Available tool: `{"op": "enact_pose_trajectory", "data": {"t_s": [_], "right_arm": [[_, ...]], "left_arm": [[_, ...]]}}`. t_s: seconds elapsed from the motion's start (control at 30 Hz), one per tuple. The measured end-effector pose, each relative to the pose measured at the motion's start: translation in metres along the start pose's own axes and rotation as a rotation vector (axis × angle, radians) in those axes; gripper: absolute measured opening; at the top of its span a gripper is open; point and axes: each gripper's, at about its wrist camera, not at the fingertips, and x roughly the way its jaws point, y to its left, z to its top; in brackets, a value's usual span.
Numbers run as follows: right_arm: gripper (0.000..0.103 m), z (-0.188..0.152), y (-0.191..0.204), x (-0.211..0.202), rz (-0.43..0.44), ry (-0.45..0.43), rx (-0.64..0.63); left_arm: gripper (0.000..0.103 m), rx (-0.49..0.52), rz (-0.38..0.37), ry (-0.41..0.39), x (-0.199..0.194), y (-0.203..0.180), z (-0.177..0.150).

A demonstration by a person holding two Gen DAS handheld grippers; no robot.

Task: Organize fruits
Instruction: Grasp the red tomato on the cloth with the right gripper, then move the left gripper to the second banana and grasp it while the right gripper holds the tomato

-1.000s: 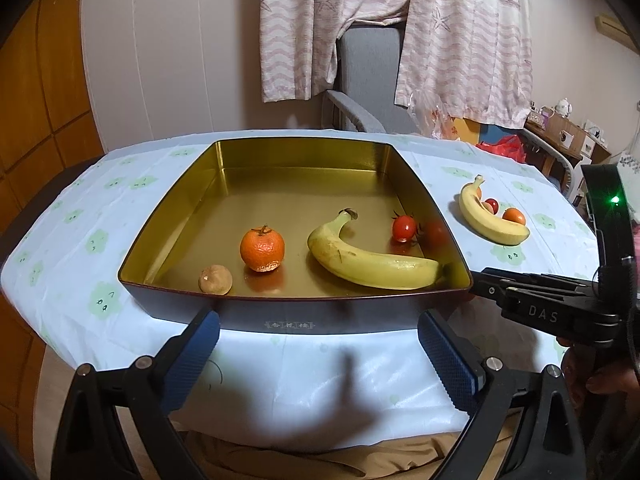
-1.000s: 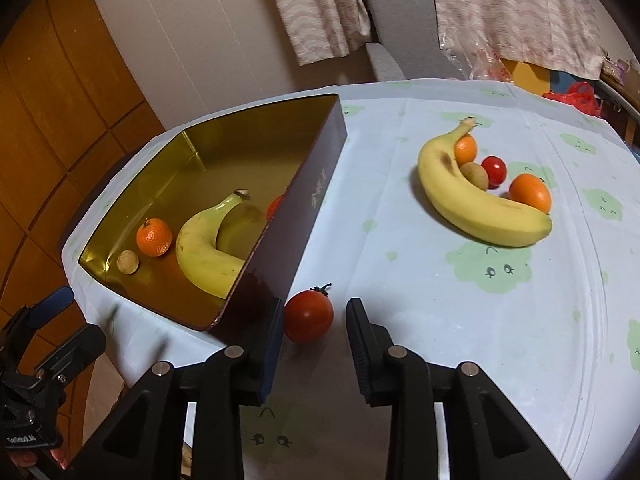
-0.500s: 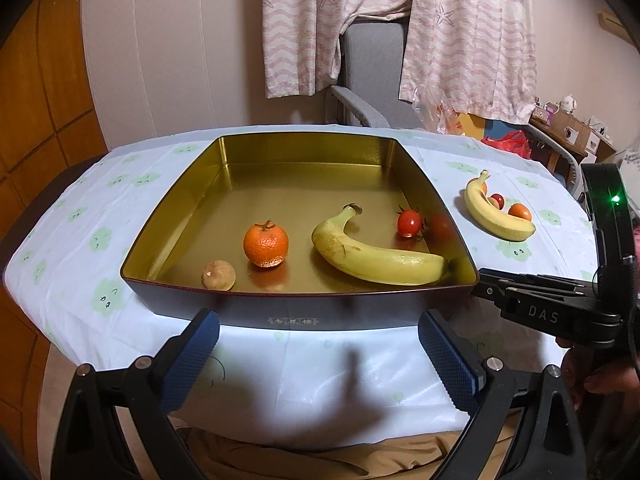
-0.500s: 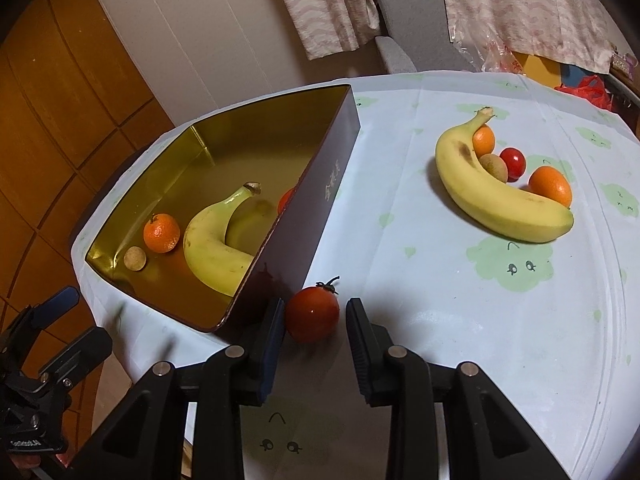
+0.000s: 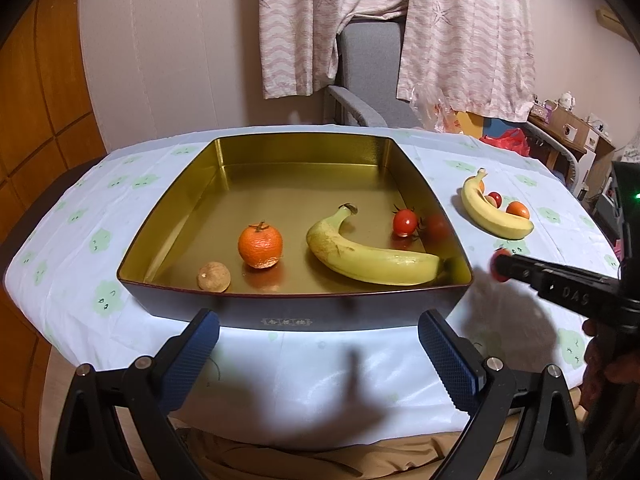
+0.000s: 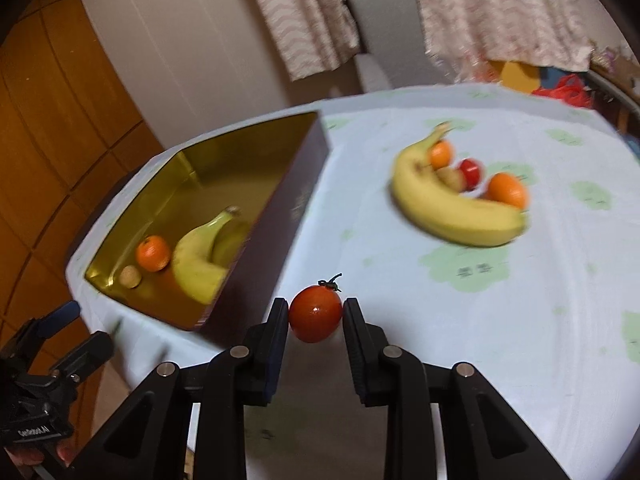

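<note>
Both hand-held grippers show in these views. From the left wrist, the left hand-held gripper (image 5: 318, 344) hangs with its blue-padded fingers (image 5: 192, 354) spread wide and nothing between them, just off the near edge of the bench (image 5: 72, 264), which wears a pale cloth printed with green faces. Behind the bench stand a grey chair (image 5: 366, 64), pink patterned curtains (image 5: 460, 32) and a wooden panelled wall on the left. A gold-lined tray (image 5: 256, 316) sits along the near edge, straight ahead of the open fingers. Inside it lie a banana (image 5: 368, 254), a mandarin (image 5: 260, 245), a small brown fruit (image 5: 213, 277) by the near wall, and a cherry tomato (image 5: 405, 222) by the right wall. Toward the right edge a second banana (image 5: 490, 216) curls around a few small fruits. The right hand-held gripper (image 5: 504, 266) reaches in from the right, a red tomato (image 5: 497, 261) at its tip, just beside the tray's near right corner.

From the right wrist, the right hand-held gripper (image 6: 315, 318) is narrowed onto the tomato (image 6: 315, 314), both pads touching its sides, stem up; I cannot tell whether it rests on the cloth. The tray (image 6: 276, 240) lies to the left, the second banana (image 6: 452, 210) farther off to the right; both are blurred. The left hand-held gripper (image 6: 76, 330) shows at the lower left.
</note>
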Motion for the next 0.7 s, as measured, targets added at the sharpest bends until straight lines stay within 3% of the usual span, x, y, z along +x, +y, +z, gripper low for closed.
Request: {"op": "enact_pose_trajectory", "data": {"t_s": [0.27, 0.7], "right_arm": [[0.028, -0.008, -0.050, -0.021, -0.132, -0.039, 0.092], [0.028, -0.012, -0.093, -0.029, -0.251, -0.113, 0.129]], "left_arm": [[0.100, 0.039, -0.041, 0.001, -0.002, -0.022, 0.002], [0.101, 0.127, -0.137, -0.014, -0.004, -0.076, 0.027]]}}
